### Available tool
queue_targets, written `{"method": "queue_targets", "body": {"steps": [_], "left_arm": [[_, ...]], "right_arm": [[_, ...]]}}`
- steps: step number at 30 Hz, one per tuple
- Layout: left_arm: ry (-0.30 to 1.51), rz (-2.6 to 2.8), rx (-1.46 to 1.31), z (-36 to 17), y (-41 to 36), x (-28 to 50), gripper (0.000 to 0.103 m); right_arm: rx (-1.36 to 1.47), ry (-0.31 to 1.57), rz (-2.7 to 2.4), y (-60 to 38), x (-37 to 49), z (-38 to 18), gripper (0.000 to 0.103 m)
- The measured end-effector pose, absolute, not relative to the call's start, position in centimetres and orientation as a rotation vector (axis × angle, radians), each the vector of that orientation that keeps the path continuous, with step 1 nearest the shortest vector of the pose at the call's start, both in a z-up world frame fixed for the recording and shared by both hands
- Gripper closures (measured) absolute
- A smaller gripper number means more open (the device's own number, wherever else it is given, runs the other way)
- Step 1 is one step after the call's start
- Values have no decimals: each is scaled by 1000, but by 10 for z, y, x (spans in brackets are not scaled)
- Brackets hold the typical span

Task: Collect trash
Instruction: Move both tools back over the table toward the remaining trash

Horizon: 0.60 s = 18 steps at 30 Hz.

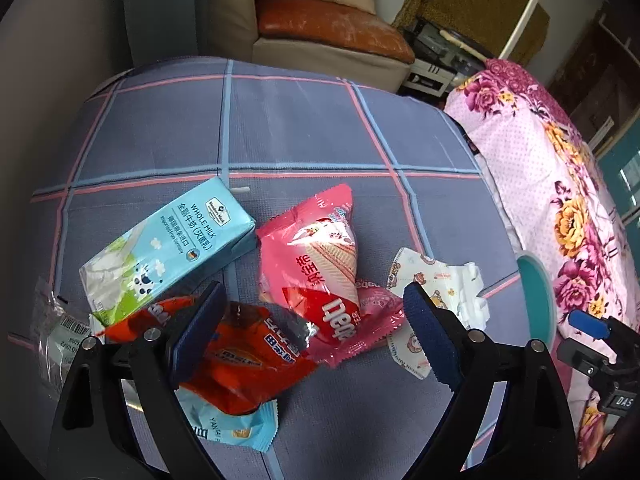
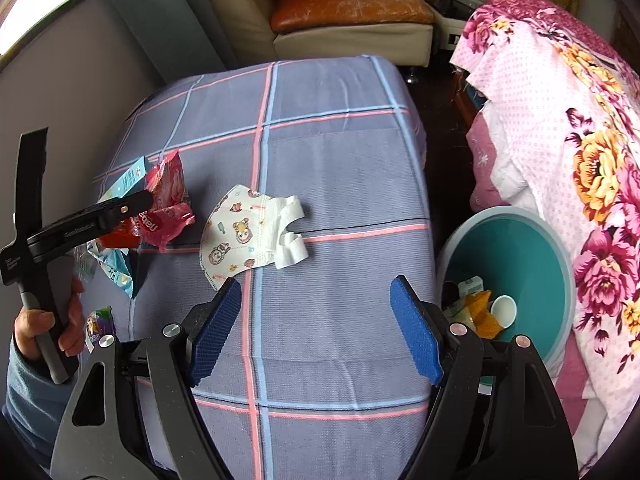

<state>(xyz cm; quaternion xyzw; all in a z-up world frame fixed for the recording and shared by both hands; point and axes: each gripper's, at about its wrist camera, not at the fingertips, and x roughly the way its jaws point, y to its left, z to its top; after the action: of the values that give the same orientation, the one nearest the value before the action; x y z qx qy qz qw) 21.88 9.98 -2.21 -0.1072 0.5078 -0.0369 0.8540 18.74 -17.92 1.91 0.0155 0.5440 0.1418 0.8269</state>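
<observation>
Wrappers [image 1: 308, 276], milk carton [image 1: 168, 252], mask [image 2: 248, 236] litter the bedsheet [image 2: 332, 148]; bin [image 2: 524, 248] beside; both jaws spread, empty.

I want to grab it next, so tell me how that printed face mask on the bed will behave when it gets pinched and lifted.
The face mask is thin, creased fabric lying nearly flat on the plaid sheet, so it will probably droop from wherever it is pinched. It looks very light. Its white ear loops trail loosely and may dangle or snag.

The left gripper [image 1: 316, 330] hangs wide open over an orange wrapper [image 1: 244, 364] (milk carton [image 1: 168, 252] just beyond).
</observation>
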Motion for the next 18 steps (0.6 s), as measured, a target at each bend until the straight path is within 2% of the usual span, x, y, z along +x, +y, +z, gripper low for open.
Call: {"method": "queue_targets", "body": {"steps": [3, 5, 6, 7, 8, 10, 12, 18], "left_arm": [[1076, -85, -190, -30, 93, 225, 15], [1082, -108, -172, -34, 88, 228, 34], [1093, -122, -169, -37, 86, 230, 52], [1109, -148, -179, -41, 85, 231, 63], [1113, -163, -187, -43, 84, 232, 66], [1095, -175, -183, -41, 83, 230, 78], [1070, -199, -192, -34, 84, 227, 83], [992, -217, -223, -3, 101, 222, 84]], "right_arm": [[15, 1171, 326, -167, 188, 13, 30], [3, 1180, 341, -159, 188, 10, 30], [0, 1183, 345, -156, 188, 8, 30], [0, 1187, 352, -153, 187, 5, 30], [-2, 1189, 357, -149, 186, 3, 30], [-10, 1198, 373, -140, 186, -1, 30], [-21, 1200, 394, -131, 187, -5, 30], [-90, 1191, 491, -85, 195, -17, 30]]}}
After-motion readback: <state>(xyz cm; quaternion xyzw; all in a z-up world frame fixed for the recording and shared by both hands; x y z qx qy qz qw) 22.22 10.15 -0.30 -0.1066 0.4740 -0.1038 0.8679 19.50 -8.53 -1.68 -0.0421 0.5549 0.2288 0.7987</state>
